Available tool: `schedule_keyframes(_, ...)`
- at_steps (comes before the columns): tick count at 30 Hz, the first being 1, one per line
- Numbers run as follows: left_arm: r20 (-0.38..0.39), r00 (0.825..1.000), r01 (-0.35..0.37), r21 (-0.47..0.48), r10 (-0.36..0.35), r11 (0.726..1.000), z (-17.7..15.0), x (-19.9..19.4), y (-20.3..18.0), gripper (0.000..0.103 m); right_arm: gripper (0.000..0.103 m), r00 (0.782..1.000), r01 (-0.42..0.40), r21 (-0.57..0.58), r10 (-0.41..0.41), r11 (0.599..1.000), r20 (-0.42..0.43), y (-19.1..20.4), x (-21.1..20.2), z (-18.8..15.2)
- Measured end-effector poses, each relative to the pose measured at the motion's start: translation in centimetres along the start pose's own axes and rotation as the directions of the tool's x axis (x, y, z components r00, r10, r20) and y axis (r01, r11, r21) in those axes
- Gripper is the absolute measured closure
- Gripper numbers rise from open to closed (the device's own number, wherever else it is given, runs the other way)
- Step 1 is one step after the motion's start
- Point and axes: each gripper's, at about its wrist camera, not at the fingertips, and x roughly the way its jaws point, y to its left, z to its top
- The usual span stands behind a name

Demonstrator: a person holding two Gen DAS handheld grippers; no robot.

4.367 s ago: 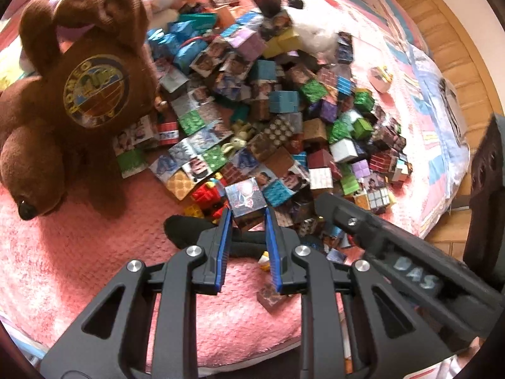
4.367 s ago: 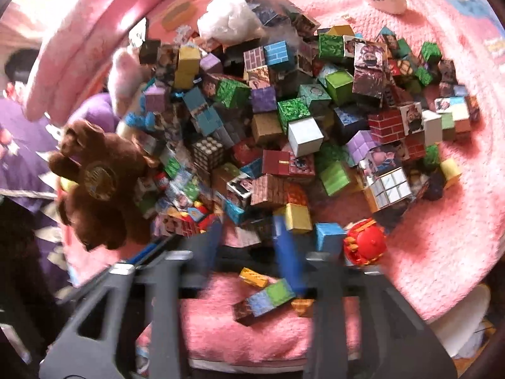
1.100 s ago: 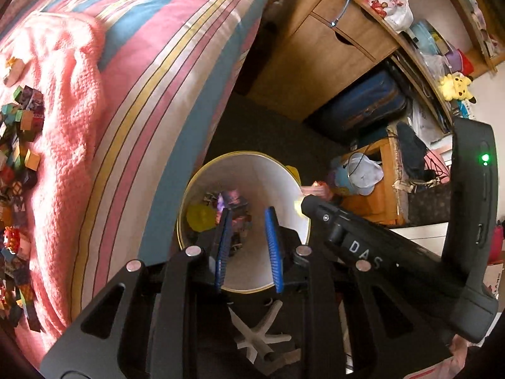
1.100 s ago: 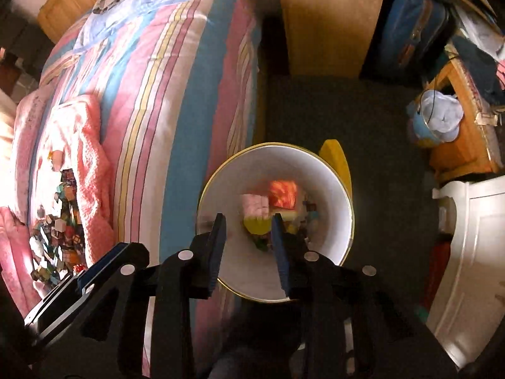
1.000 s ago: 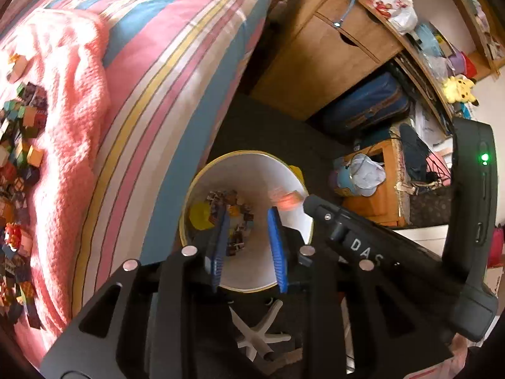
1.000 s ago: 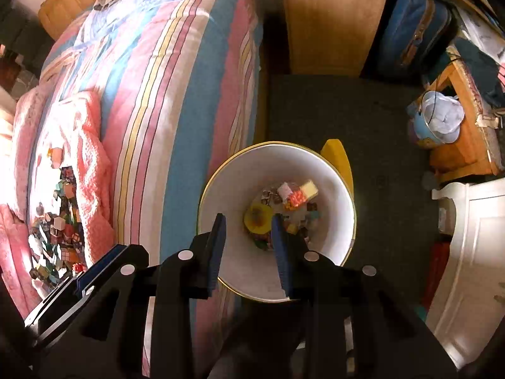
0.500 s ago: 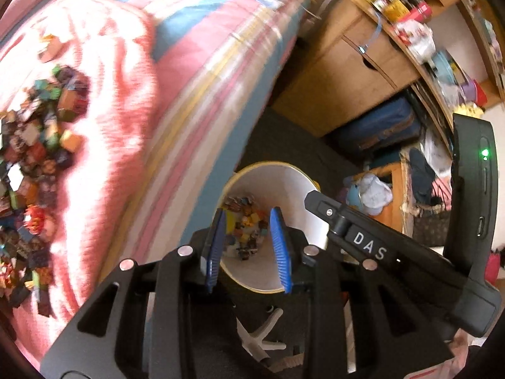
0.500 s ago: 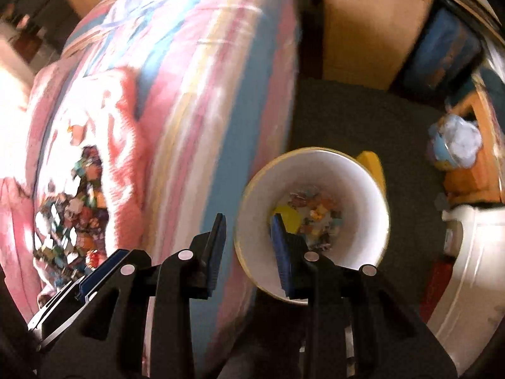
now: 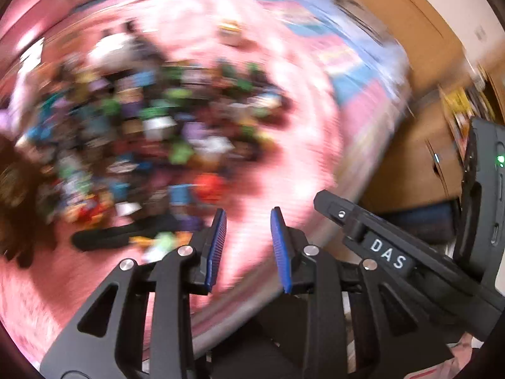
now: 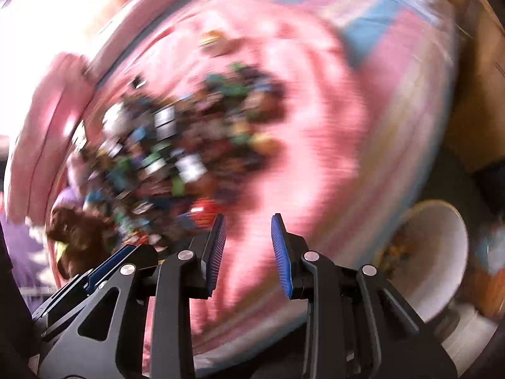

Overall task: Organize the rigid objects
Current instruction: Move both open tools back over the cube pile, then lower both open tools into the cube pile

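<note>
Both views badly motion-blurred, so detail is limited. Far left: brown plush toy (image 9: 14, 186) at edge of the pink blanket (image 9: 303, 145), touching the heap. Next, the block pile (image 9: 164, 139), a big spread of coloured cubes on the blanket, individual pieces not distinguishable. Low centre: left gripper (image 9: 247, 246) has blue pads apart w/ nothing between them, pointing at the pile's near edge. Right gripper (image 10: 247, 246) likewise spread and empty, aimed at the same pile (image 10: 189, 151). Far right, right-wrist view: white bucket (image 10: 442, 271) on the floor beside the bed, w/ a few small coloured pieces at the bottom.

Progress, judging by this: early. Only a small share sits in the bucket; the bulk is on the bed. Both tongs free for another pick.
</note>
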Motion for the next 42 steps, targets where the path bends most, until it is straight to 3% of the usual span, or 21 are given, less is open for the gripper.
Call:
schedule_keyframes(4,0.038,0.998,-0.047,-0.131,0.053,0.99,0.2,-1.9,5.6,0.075,0.073,0.999,-0.04,-0.126,0.037,0.991,-0.03,5.9,1.6,0.5)
schedule_keyframes(8,0.065,0.993,-0.076,-0.265,0.097,0.961,-0.3,-3.6,10.8,0.075,0.073,0.996,-0.077,-0.239,0.064,0.968,-0.062,11.3,3.0,0.6)
schedule_keyframes(13,0.084,0.986,-0.098,-0.413,0.145,0.906,-1.2,-5.0,16.3,0.075,0.073,0.992,-0.111,-0.36,0.08,0.926,-0.101,17.0,4.9,0.1)
schedule_keyframes(17,0.114,0.977,-0.094,-0.527,0.18,0.845,-2.4,-6.5,20.1,0.075,0.073,0.986,-0.139,-0.426,0.083,0.894,-0.146,20.5,6.4,-0.7)
schedule_keyframes(24,0.117,0.97,-0.091,-0.637,0.212,0.765,-4.8,-7.5,24.0,0.075,0.073,0.979,-0.17,-0.519,0.081,0.838,-0.189,25.3,8.3,-2.1)
schedule_keyframes(27,0.107,0.973,-0.09,-0.641,0.205,0.762,-4.7,-7.1,24.1,0.074,0.073,0.979,-0.154,-0.513,0.062,0.844,-0.193,25.2,9.1,-1.7)
schedule_keyframes(35,0.119,0.981,-0.068,-0.54,0.156,0.839,-0.6,-4.9,20.7,0.074,0.073,0.988,-0.097,-0.432,0.036,0.897,-0.147,22.4,9.4,3.7)
schedule_keyframes(42,0.107,0.98,-0.083,-0.554,0.17,0.828,1.4,-4.4,20.9,0.074,0.073,0.992,-0.066,-0.558,-0.005,0.828,-0.125,25.9,10.4,6.1)
